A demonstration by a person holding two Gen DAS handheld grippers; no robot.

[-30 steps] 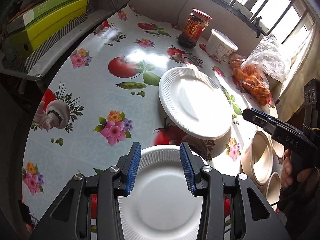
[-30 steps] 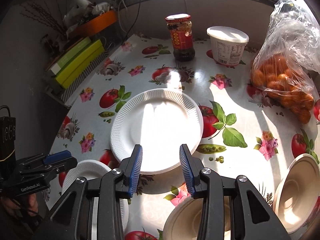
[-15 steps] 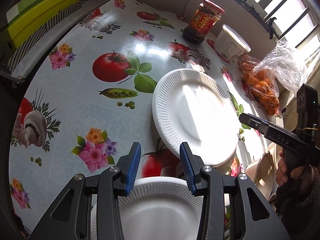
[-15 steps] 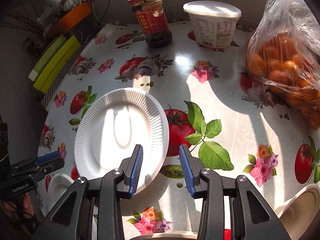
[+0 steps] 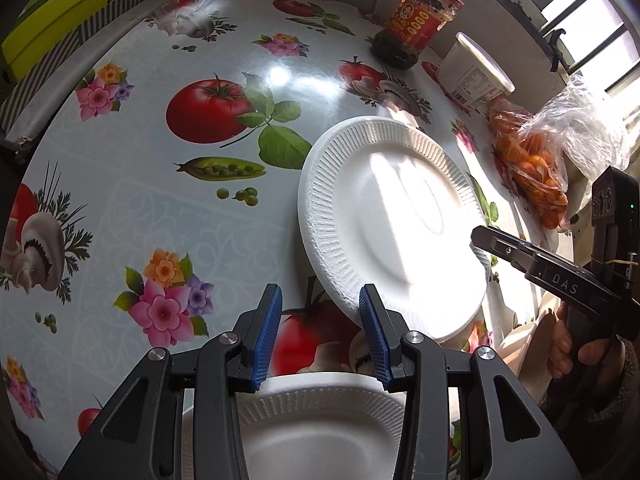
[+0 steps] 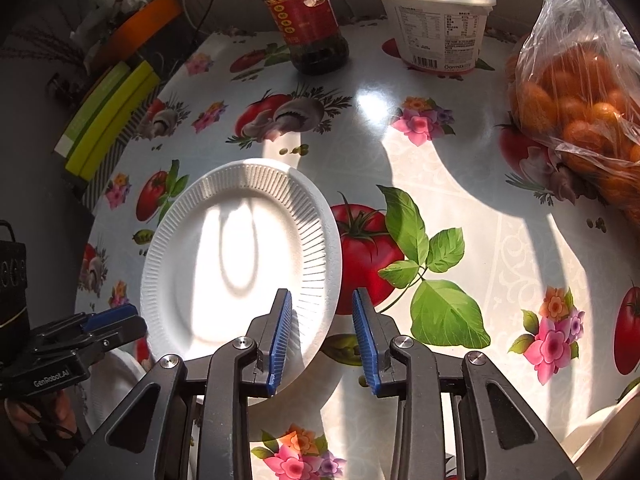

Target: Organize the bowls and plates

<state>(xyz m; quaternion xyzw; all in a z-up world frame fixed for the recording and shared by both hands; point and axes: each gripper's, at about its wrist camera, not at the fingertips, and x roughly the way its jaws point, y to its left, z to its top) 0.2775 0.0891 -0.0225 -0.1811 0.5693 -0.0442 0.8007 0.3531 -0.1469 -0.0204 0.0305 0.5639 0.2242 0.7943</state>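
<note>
Plate (image 6: 240, 264), left of centre in the right view, is straddled at its rim by the open right gripper (image 6: 322, 336), apparently for stacking onto the second plate (image 5: 320, 428) beneath the open, empty left gripper (image 5: 320, 338).

Tablecloth (image 6: 440, 168): glossy, smooth sheet like oilcloth, mirroring the window light; printed with tomatoes, flowers, mushrooms.
Large plate (image 6: 236, 264): matt white, foam or pressed paper by the look; rim ribbed, centre smooth.
Second plate (image 5: 320, 432): same matt white, ribbed rim.
Jar (image 6: 308, 20): clear shiny glass, glossy red label.
Tub (image 6: 436, 28): smooth white plastic, printed label.
Bag (image 6: 580, 80): thin, crinkled clear plastic film.
Left gripper (image 5: 320, 340): matt black plastic, bright metal screws.
Pads (image 5: 266, 336): blue, finely ribbed.
Right gripper (image 6: 324, 340): same black body.
</note>
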